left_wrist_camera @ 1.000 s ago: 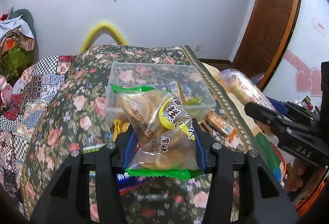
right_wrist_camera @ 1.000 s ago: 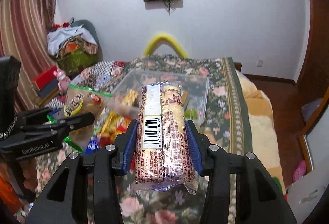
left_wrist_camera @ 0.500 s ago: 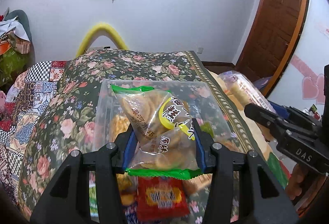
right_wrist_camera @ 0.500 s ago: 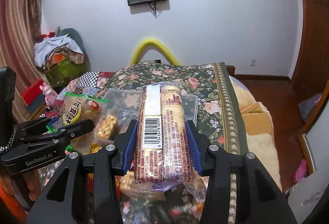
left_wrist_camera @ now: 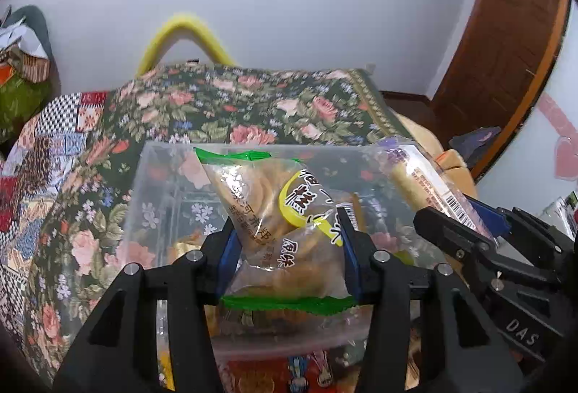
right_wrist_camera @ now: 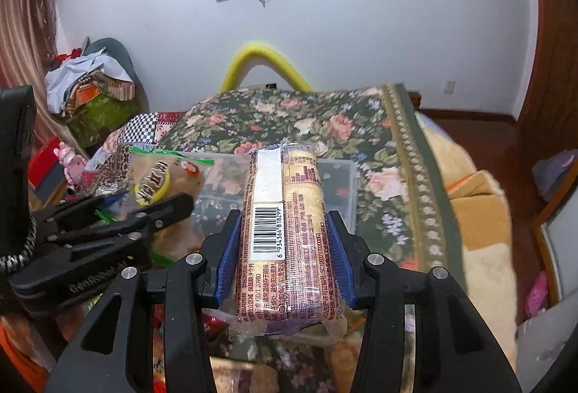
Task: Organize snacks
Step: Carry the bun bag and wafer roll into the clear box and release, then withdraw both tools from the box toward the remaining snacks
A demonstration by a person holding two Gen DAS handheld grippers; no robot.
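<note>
My left gripper (left_wrist_camera: pixel 287 248) is shut on a clear green-edged bag of biscuits (left_wrist_camera: pixel 274 212) and holds it above the clear plastic bin (left_wrist_camera: pixel 151 198) on the floral bed cover. My right gripper (right_wrist_camera: pixel 283 248) is shut on a long biscuit pack with a barcode (right_wrist_camera: pixel 285 241), held over the bin's right side (right_wrist_camera: pixel 343 190). The right gripper and its pack (left_wrist_camera: pixel 422 183) show at the right of the left wrist view. The left gripper with its bag (right_wrist_camera: pixel 159 180) shows at the left of the right wrist view. A few snacks lie inside the bin, mostly hidden.
Loose snack packs (left_wrist_camera: pixel 289 375) lie on the bed in front of the bin. A yellow arch (left_wrist_camera: pixel 184 28) stands at the bed's far end. Piled clothes (right_wrist_camera: pixel 90 82) sit at the left. A wooden door (left_wrist_camera: pixel 505 68) is at the right.
Both grippers have moved forward with their packs and now hang over the bin. The bin looks nearer and larger. The loose snacks have dropped to the bottom edge of both views.
</note>
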